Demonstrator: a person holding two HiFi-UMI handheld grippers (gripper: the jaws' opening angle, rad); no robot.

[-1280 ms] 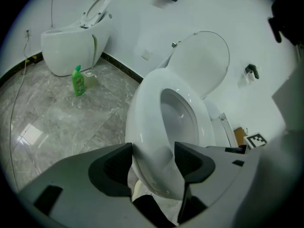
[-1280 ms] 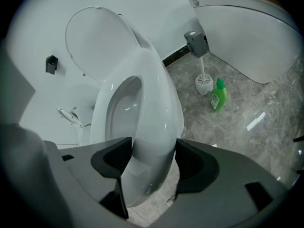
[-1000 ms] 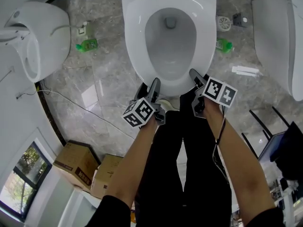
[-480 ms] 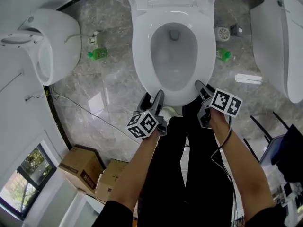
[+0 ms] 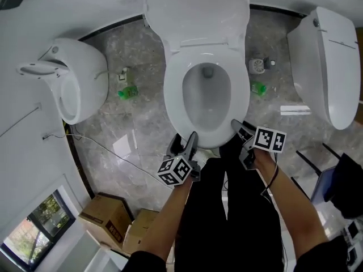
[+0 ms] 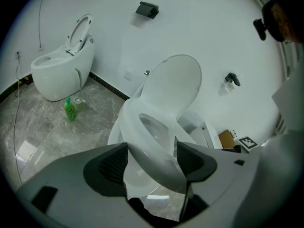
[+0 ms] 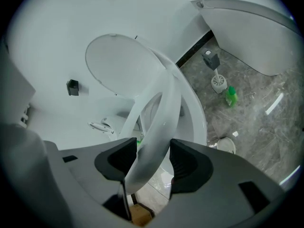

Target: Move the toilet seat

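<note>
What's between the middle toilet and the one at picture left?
A green bottle and a small white object beside it, on the stone floor. Head view shows both; left gripper view confirms the bottle.

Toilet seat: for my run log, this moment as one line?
toilet seat: raised off bowl | left gripper: clamped on it | right gripper: jaws just closed on it | lid: up

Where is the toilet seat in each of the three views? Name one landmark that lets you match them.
Head view: the toilet seat is the white ring at upper centre, seen from above.
Left gripper view: the toilet seat is at lower centre, tilted, its front rim nearest the camera.
Right gripper view: the toilet seat is at centre, almost edge-on, a curved band.
Shared landmark: the raised lid behind it.
</note>
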